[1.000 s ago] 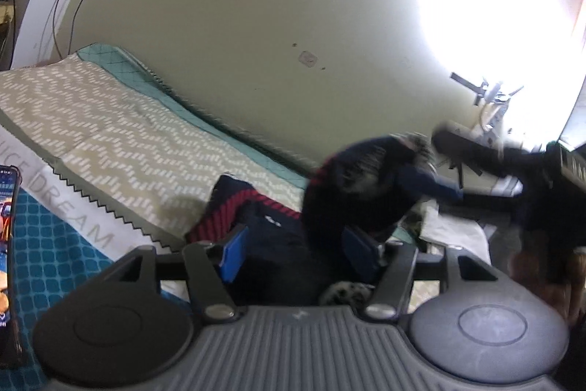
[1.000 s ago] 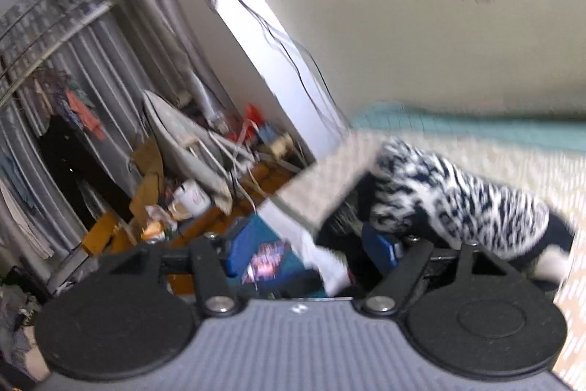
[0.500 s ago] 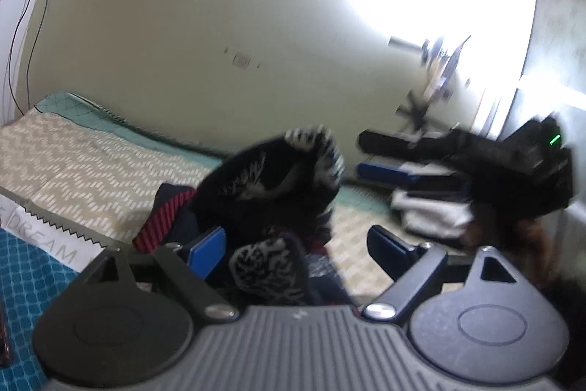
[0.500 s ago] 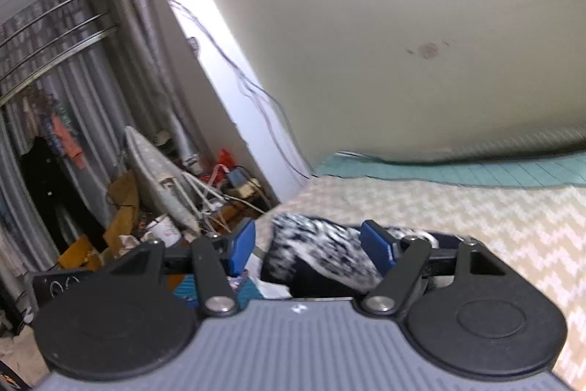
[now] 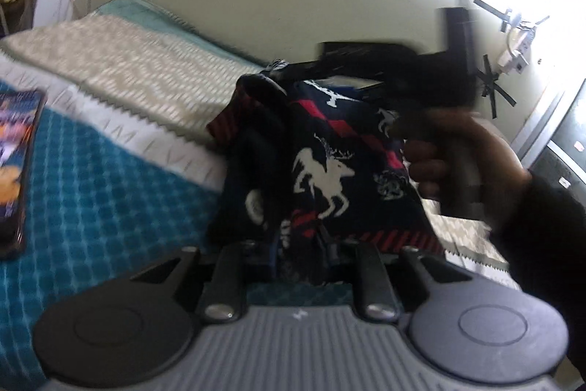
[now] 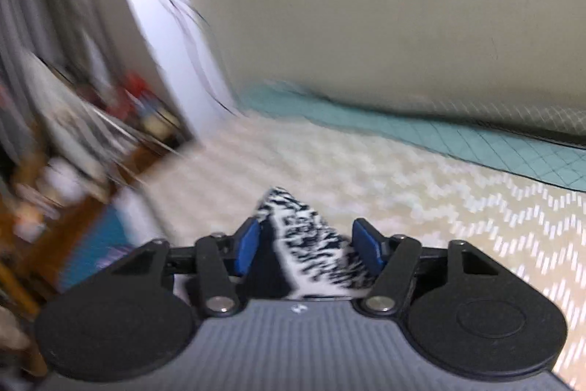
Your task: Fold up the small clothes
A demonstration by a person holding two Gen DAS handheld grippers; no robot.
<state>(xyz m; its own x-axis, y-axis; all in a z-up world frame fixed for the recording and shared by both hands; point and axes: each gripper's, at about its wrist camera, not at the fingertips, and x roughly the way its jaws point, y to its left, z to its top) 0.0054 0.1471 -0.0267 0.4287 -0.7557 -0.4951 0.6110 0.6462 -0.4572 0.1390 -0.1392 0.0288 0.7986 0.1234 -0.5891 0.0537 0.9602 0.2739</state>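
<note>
A: Left tongs (image 5: 300,259) went from wide open half a second ago to clenched on the reindeer-print garment (image 5: 329,171), hanging over the bed (image 5: 110,193).

B: Right tongs (image 6: 307,246) have the black-and-white patterned cloth (image 6: 311,240) between the pads (image 6: 249,244), grip looks closed-ish, can't tell for sure. Hand (image 5: 461,156) holds the handle.

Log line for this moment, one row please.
left gripper: shut on navy reindeer garment, lifted | right gripper: black-and-white patterned fabric between fingers, closure unclear | bedspread below
</note>
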